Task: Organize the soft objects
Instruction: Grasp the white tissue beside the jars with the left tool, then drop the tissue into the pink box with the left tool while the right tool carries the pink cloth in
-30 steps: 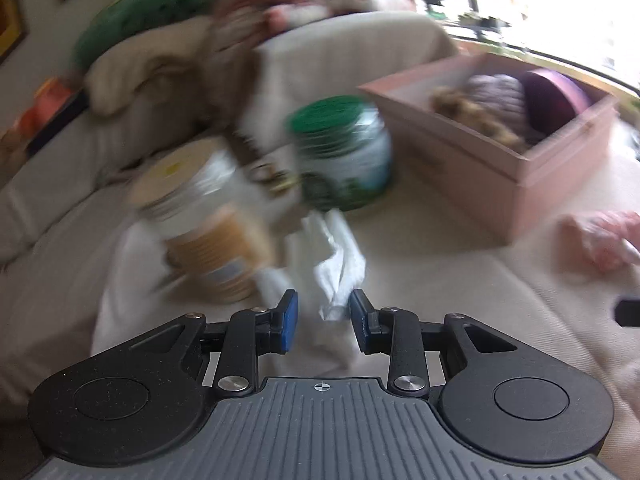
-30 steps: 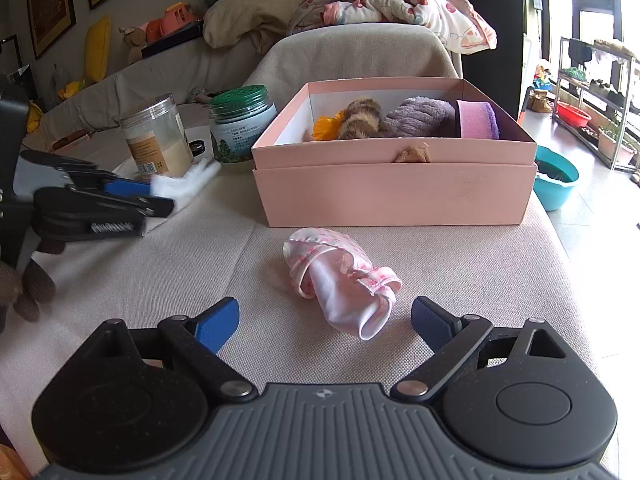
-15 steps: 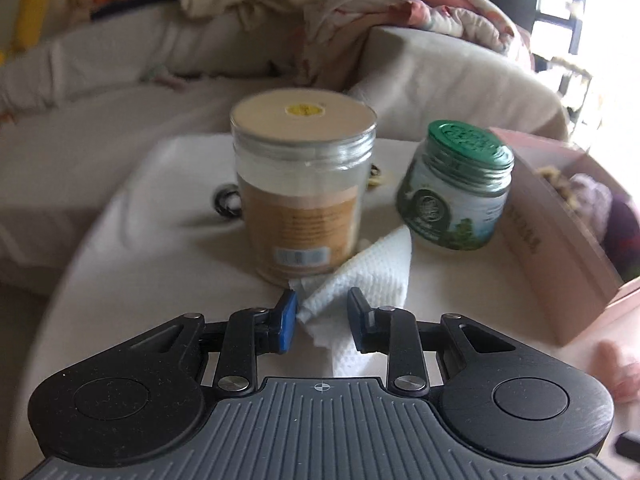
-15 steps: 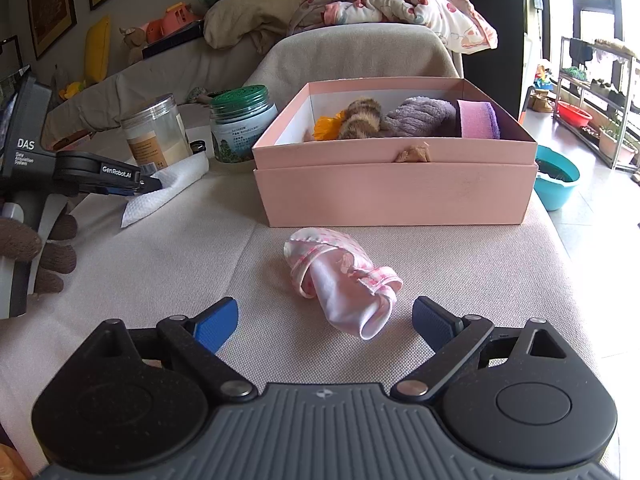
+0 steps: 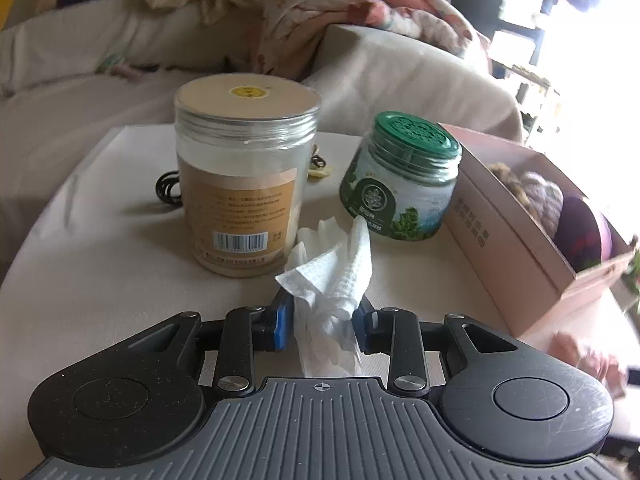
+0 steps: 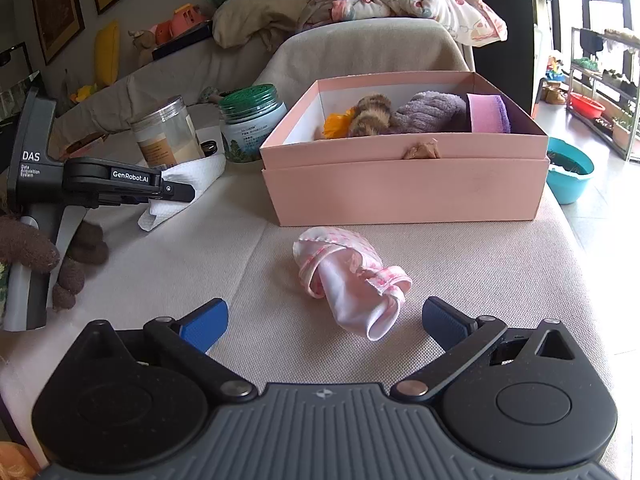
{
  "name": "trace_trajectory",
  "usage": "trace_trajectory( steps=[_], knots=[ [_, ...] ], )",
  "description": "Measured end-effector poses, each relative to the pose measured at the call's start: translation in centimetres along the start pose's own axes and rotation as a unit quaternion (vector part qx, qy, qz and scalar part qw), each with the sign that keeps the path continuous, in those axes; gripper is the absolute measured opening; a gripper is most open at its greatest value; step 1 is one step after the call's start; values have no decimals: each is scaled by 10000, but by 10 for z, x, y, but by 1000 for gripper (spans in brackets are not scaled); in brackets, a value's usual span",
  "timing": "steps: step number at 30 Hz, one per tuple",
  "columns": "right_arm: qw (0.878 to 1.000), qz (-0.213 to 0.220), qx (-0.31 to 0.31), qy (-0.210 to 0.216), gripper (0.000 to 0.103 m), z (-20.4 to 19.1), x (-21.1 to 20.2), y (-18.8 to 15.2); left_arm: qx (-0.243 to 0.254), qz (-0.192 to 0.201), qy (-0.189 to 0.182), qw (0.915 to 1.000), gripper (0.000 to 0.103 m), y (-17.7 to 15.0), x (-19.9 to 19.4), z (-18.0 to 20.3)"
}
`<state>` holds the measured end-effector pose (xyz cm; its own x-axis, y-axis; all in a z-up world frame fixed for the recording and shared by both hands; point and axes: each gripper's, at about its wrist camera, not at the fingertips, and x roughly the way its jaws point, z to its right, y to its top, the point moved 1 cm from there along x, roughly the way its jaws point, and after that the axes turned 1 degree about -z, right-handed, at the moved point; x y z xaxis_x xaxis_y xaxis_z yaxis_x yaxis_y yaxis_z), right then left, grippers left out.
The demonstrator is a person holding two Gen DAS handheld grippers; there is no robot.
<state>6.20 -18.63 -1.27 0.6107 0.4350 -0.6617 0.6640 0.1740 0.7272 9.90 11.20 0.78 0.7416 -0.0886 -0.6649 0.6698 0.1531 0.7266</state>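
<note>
The left gripper [image 5: 320,326] pinches a crumpled white paper towel [image 5: 334,280] between its blue pads, the sheet bunched upward just in front of the tan-labelled clear jar [image 5: 244,184] and beside the green-lidded jar [image 5: 404,180]. Half a second ago the towel lay flatter and looser between the jaws; now it is gathered and squeezed, which suggests the grasp has been secured, though part of the sheet appears to rest on the beige cloth-covered table [image 6: 480,264]. To the jars' right stands the open pink box [image 6: 404,184], already holding a striped plush piece, a purple towel and a pink sponge. The right gripper [image 6: 324,320] hovers with its fingers spread wide and holding nothing, a rolled pink-and-white cloth [image 6: 352,280] lying on the table just ahead of it, in front of the box. With the towel gripped, the likely next move is to lift it clear of the jars and carry it across to the box; the tall jar, almost touching the towel, could be knocked during the lift. The pink cloth remains to be put away.
</note>
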Motion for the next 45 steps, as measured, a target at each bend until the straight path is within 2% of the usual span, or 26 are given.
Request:
trace_trajectory(
  steps=[2,3,4,6,8,12,15,16,17,19,22,25,27,30,33,34,36,38,40,41,43,44,45],
  knots=[
    [9999,-106,-127,-42,103,-3,2,2,164,84,70,9998,27,-2,1,4],
    [9996,-161,-208,-85,103,-4,2,4,142,100,25,9998,19,-4,0,4],
    [9995,-144,-223,-179,102,-6,2,4,100,108,-110,9998,18,-7,-4,4],
    [9982,87,-339,-483,102,-9,-3,5,172,166,-355,9991,15,-13,-10,6],
    [9949,237,-608,-770,102,-14,-5,8,449,187,-463,9977,14,-23,-20,14],
    [9936,173,-773,-802,98,-15,1,18,716,142,-899,9933,14,-41,-44,24],
    [9948,-9,-704,-740,83,-14,10,24,777,154,-1177,9899,14,-49,-61,33],
    [9953,-63,-679,-691,72,-15,12,26,797,167,-1251,9888,14,-51,-65,37],
    [9955,-151,-677,-640,49,-16,13,28,826,170,-1341,9874,14,-51,-70,40],
    [9959,-249,-680,-543,18,-18,7,31,963,185,-1508,9837,14,-52,-78,48],
    [9970,39,-627,-459,17,-17,-28,34,1096,264,-1834,9766,14,-49,-90,63],
    [9966,470,-577,-346,17,-11,-74,37,1152,402,-2112,9698,14,-31,-91,82],
    [9952,705,-563,-383,17,-5,-96,38,1178,555,-2221,9663,14,-8,-87,95],
    [9914,988,-596,-623,17,2,-115,38,1296,847,-2144,9644,14,32,-73,122],
    [9910,1030,-493,-697,17,12,-116,36,1395,1018,-2165,9609,15,70,-46,150],
    [9917,991,-426,-704,17,17,-114,35,1279,941,-2253,9613,15,80,-35,156],
    [9926,912,-323,-728,17,25,-110,31,874,538,-2305,9676,16,96,-5,165],
    [9934,845,-246,-731,17,34,-106,28,632,171,-2067,9762,18,101,25,171],
    [9942,764,-141,-747,17,43,-100,28,889,-250,-1800,9793,18,100,52,176],
    [9945,718,-82,-760,17,48,-98,29,959,-574,-1680,9794,18,99,66,178],
    [9951,623,45,-768,17,58,-91,33,830,-1197,-1735,9740,18,96,89,173],
    [9954,585,90,-749,17,61,-87,36,792,-1369,-1714,9724,17,95,95,170],
    [9960,537,138,-700,17,64,-83,41,840,-1366,-1758,9713,17,93,93,168]
  ],
)
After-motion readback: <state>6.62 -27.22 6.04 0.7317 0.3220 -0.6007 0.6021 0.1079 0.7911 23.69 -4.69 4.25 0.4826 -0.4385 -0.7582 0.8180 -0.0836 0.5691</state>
